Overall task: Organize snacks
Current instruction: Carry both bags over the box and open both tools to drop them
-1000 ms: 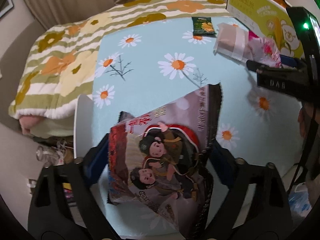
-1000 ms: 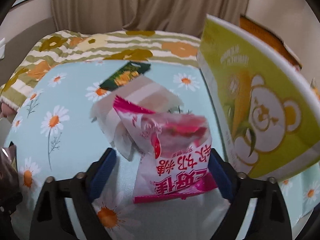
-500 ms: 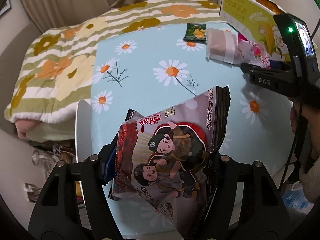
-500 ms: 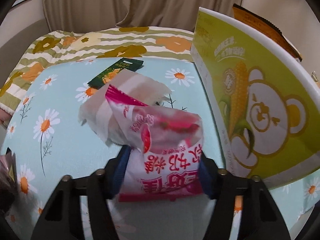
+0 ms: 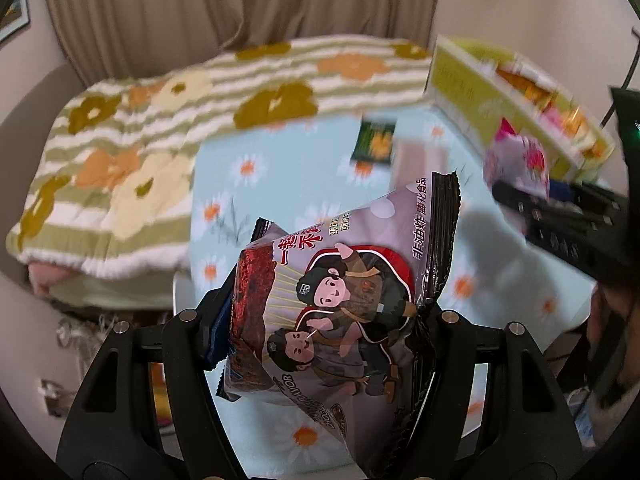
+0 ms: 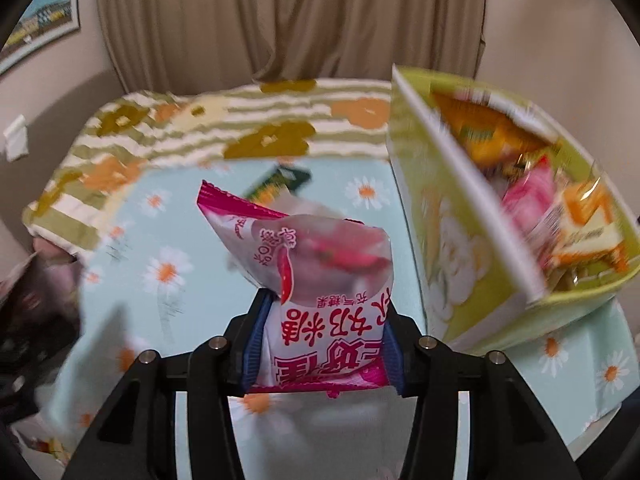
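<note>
My left gripper [image 5: 324,320] is shut on a grey and black snack bag with cartoon figures [image 5: 340,288], held up above the daisy-print table [image 5: 280,184]. My right gripper [image 6: 320,340] is shut on a pink and white candy bag [image 6: 320,272], lifted above the table. This pink bag also shows in the left wrist view [image 5: 516,160], beside the yellow-green box [image 5: 500,96]. The box [image 6: 460,240] stands just right of the pink bag and holds several orange and pink snack packets [image 6: 552,192].
A small dark green packet [image 5: 376,140] and a pale wrapped packet [image 5: 412,152] lie on the table at the back. A striped floral blanket [image 5: 160,136] lies behind and left of the table. Curtains hang behind. The table's left edge [image 5: 182,292] drops off.
Both grippers have closed on their bags and lifted them off the table. The right one has risen beside the box, so the box's inside now shows.
</note>
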A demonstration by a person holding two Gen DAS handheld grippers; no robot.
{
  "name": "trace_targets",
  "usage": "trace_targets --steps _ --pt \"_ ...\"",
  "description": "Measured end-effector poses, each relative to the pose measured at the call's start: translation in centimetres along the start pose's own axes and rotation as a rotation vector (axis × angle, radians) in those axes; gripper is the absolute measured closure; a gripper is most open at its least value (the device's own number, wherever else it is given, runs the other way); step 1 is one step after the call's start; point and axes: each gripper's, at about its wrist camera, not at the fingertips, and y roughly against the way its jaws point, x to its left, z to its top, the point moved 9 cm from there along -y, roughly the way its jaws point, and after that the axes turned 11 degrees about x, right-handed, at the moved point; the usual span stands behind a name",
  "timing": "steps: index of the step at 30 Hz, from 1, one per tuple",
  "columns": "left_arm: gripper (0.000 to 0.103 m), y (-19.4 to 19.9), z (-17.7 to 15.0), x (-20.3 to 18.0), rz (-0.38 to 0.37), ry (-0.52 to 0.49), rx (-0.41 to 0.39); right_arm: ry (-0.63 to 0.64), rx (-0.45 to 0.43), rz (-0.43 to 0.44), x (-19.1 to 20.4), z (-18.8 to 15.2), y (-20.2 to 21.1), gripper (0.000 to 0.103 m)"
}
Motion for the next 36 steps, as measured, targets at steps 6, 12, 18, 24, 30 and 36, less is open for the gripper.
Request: trace_targets --steps 6,12,18,24,30,36 --pt "0.037 5.0 6.8 -3.2 -0.042 -0.066 -0.130 -0.053 -0.069 0.098 -2.7 3.8 6.7 0.057" --pt "0.037 8.7 13.2 -9.4 -0.096 -0.130 -0.227 -0.083 -0.133 0.115 -9.5 7.7 11.1 0.057" --pt "0.037 8.7 19.3 -17.8 -0.183 -0.146 -0.260 -0.078 -0.156 0.108 -16.4 10.2 12.2 0.057" --pt "0.037 6.0 24.8 -25.1 -0.227 -0.151 -0.240 -0.064 -0.139 0.121 -22.7 11.9 11.1 0.057" --pt "0.037 1.9 29.9 -30.1 -0.256 -0.155 -0.177 -0.062 -0.087 0.156 -27.0 13.0 8.6 0.057" --pt "0.031 -1.8 32.6 -31.9 -0.229 -0.154 -0.087 -0.076 -0.029 0.205 -28.6 13.0 5.8 0.057"
